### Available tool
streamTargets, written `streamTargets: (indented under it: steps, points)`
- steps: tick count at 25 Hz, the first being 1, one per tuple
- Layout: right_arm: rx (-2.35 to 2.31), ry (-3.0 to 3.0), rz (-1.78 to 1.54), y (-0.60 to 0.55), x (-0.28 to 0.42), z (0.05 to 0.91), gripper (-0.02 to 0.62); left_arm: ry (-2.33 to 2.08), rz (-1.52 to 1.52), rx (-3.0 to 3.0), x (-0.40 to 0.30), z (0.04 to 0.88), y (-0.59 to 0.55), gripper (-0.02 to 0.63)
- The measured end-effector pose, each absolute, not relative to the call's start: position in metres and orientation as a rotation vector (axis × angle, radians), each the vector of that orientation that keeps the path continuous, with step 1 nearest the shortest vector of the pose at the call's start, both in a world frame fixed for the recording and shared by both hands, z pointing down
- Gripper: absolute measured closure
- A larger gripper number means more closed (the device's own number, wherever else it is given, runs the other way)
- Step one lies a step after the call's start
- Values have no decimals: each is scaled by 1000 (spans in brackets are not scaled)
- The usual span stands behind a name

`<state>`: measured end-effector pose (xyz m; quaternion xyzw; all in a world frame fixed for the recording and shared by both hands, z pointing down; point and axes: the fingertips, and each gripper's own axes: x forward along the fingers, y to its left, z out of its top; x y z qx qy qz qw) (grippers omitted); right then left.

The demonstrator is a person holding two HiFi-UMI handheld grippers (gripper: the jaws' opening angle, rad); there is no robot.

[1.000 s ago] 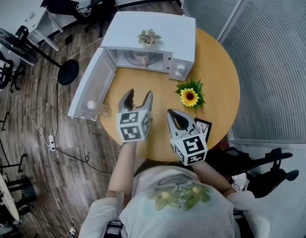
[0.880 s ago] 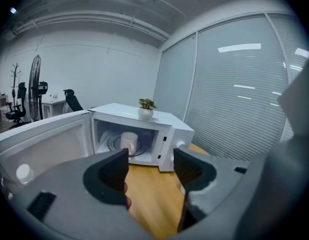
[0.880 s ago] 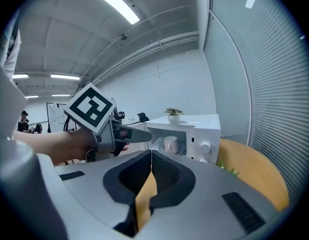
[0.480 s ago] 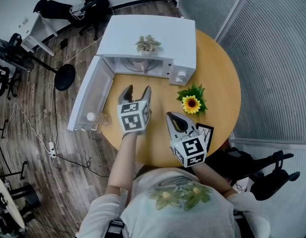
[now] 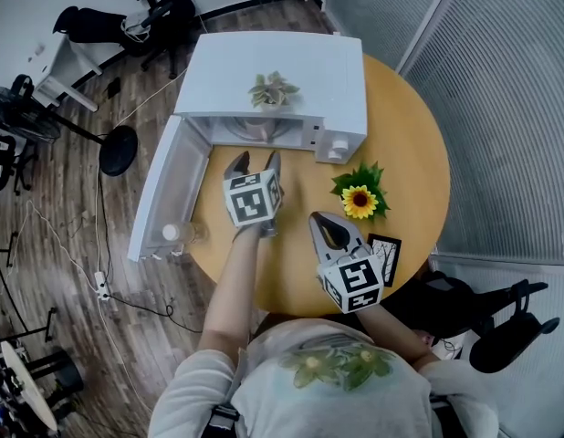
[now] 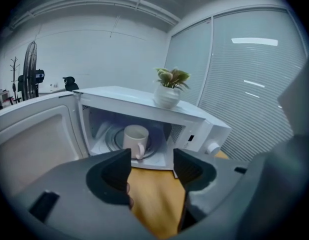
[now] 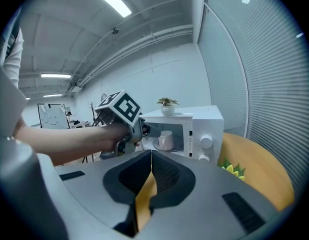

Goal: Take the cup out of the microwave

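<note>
The cup (image 6: 136, 140) stands inside the microwave (image 5: 282, 62) on a round glass turntable (image 6: 112, 140). It is a plain pale mug with a smooth cylindrical wall, and its handle is turned toward the opening. From the head view the boxy white roof of the microwave covers nearly all of the cup.

The door (image 5: 168, 190) is hinged on the left. It hangs open toward the near left, past the edge of the round wooden worktop (image 5: 405, 144). A small clear object (image 5: 177, 233) sits by the door's near end, too small to make out. A potted plant (image 5: 273, 89) in a white pot rests on the microwave's roof. Two round knobs (image 5: 337, 149) stick out of the control panel on the right.

The left hand-held gripper (image 5: 254, 162) is just in front of the opening with its dark, ribbed jaws spread wide. Only bare worktop lies between them, and the cup is visible beyond the gap, apart from both jaws. The right hand-held gripper (image 5: 326, 226) is near the worktop's near edge, its jaws pressed together and empty, with a sliver of wood showing under them. In the right gripper view the left gripper's marker cube (image 7: 119, 106) and the person's forearm (image 7: 69, 134) hide the door.

A yellow sunflower (image 5: 360, 201) with green leaves lies right of the grippers. A dark-framed card (image 5: 388, 252) near it is partly covered by the right gripper.
</note>
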<state>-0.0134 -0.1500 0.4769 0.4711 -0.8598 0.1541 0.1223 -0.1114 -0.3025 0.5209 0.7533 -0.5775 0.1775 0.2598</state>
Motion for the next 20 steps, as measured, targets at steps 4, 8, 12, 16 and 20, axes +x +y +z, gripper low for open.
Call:
streamTargets:
  steps: [4, 8, 12, 16, 20]
  points:
    - [1384, -2490, 470, -154, -12, 485, 577, -1523, 504, 1988, -111, 544, -323, 342]
    - [1394, -2467, 488, -158, -10, 492, 577, -1515, 521, 1934, -116, 558, -344, 342]
    - [1401, -2447, 504, -163, -7, 500, 577, -1522, 535, 1895, -117, 570, -360, 342]
    - [1410, -2430, 520, -168, -6, 505, 577, -1507, 570, 1872, -114, 584, -374, 342]
    - [1409, -2419, 535, -170, -7, 509, 577, -1487, 580, 1826, -114, 599, -382, 347]
